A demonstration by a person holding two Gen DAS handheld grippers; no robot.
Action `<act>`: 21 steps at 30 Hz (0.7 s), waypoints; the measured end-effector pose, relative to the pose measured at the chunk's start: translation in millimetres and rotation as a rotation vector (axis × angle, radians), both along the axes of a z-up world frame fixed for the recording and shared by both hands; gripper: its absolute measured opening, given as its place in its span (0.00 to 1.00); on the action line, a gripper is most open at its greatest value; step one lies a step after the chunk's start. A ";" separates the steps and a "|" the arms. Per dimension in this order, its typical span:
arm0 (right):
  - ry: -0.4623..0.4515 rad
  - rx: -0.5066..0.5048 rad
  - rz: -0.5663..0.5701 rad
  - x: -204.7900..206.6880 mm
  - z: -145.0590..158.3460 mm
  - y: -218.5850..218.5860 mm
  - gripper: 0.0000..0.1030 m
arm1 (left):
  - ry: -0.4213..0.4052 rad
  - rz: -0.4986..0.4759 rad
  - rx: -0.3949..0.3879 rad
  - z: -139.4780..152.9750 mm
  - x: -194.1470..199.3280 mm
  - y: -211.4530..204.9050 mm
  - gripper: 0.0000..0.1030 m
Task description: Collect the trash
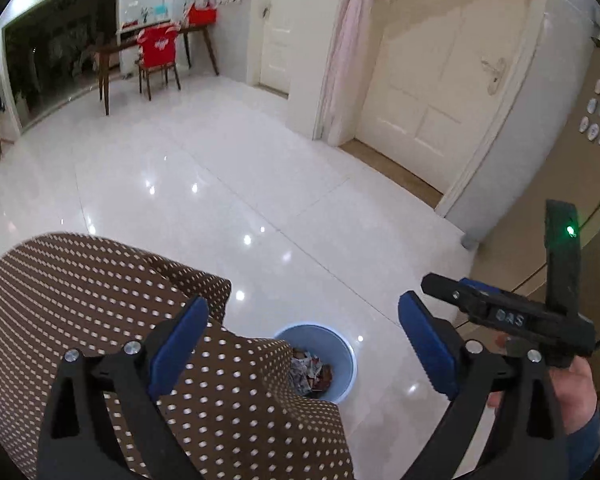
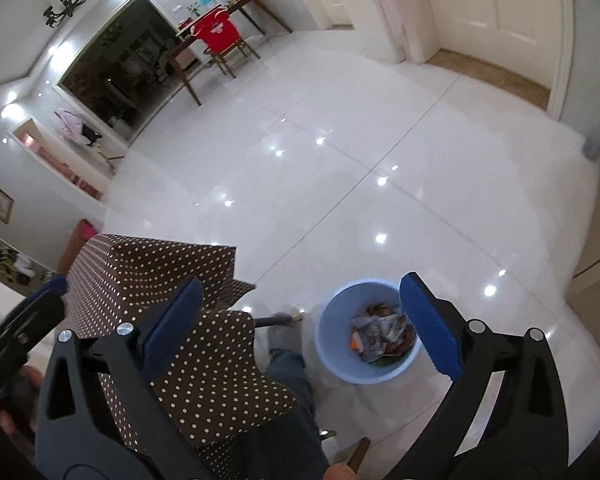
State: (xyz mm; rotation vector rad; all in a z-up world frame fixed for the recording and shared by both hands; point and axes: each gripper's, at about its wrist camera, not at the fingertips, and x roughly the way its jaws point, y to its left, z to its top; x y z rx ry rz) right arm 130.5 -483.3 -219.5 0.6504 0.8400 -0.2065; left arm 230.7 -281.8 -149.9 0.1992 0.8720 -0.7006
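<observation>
A light blue bin (image 1: pixel 342 342) stands on the white floor below both grippers, and crumpled wrappers and paper (image 1: pixel 312 372) lie inside it. My left gripper (image 1: pixel 302 312) hangs above the bin, open with nothing between its blue pads. In the right wrist view the bin (image 2: pixel 334 344) and its trash (image 2: pixel 380 332) sit just left of the right-hand pad. My right gripper (image 2: pixel 300 288) is also open and empty. The right gripper's body (image 1: pixel 500 314) shows at the right of the left wrist view, held by a hand (image 1: pixel 576 384).
A table under a brown polka-dot cloth (image 1: pixel 100 300) (image 2: pixel 152 268) stands close on the left of the bin. The person's leg and foot (image 2: pixel 286 356) are between table and bin. A chair with a red cover (image 1: pixel 158 46), a wooden desk and white doors (image 1: pixel 428 80) are far off.
</observation>
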 end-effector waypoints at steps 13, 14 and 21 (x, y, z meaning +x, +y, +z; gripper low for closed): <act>-0.074 -0.141 0.085 -5.9 82.0 57.9 0.94 | -0.225 0.102 0.002 60.5 -38.2 65.8 0.91; -0.089 -0.159 0.095 -6.5 91.9 65.6 0.94 | -0.245 0.128 0.011 66.0 -41.2 75.1 0.92; -0.189 -0.266 0.174 -13.0 152.1 132.1 0.94 | -0.342 0.277 0.000 107.9 -64.0 139.2 0.91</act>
